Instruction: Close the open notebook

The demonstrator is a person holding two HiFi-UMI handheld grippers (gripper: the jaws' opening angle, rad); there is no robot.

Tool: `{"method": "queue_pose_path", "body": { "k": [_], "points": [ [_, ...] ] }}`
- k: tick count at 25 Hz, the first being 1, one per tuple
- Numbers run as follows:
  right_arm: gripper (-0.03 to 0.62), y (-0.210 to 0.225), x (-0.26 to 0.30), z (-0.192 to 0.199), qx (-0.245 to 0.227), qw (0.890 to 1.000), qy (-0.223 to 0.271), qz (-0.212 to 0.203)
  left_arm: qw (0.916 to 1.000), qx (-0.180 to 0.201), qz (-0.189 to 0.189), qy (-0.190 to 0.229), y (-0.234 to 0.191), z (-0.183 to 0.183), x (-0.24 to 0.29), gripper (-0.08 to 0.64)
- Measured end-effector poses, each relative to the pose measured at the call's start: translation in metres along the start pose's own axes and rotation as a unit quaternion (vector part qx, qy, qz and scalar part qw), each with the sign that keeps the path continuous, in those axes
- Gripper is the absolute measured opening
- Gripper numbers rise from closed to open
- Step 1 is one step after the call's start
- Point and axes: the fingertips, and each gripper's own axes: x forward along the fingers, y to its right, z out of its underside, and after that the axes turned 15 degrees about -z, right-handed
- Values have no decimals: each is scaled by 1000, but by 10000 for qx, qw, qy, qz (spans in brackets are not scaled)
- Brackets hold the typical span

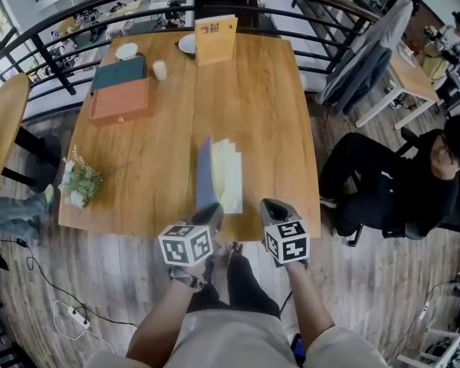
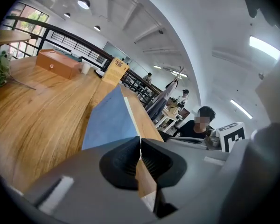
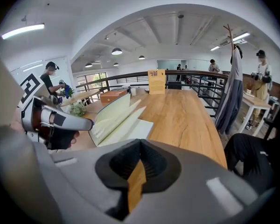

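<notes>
Jaws of the left gripper [image 1: 213,208] pinch shut on the near edge of the blue cover [image 1: 203,171] of the notebook [image 1: 228,176], standing it upright just ahead to tip over the pages, while the right gripper [image 1: 270,204], closed and empty, waits alongside.

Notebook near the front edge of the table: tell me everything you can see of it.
The notebook lies near the wooden table's front edge, partly open. Its blue cover stands tilted up on the left side in the head view. Cream pages fan out beneath it, and the rest lie flat on the wood. No writing can be made out. The left gripper has its fingers shut on the cover's near edge; nothing else touches it.
</notes>
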Motion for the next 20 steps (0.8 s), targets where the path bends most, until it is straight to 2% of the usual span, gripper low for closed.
{"method": "queue_pose_path", "body": {
  "k": [9,13,17,20],
  "points": [
    [0,27,-10,7,174,9998,-2,139,9990,153,211,-356,23,27,36,9],
    [0,34,-11,9,213,9997,1,153,9991,85,223,-351,23,30,48,70],
    [0,38,-10,13,247,9996,-43,154,9993,-33,69,-368,7,27,62,78],
    [0,41,-9,14,292,9994,-65,144,9988,191,-160,-425,-3,25,74,59]
  ]
}}
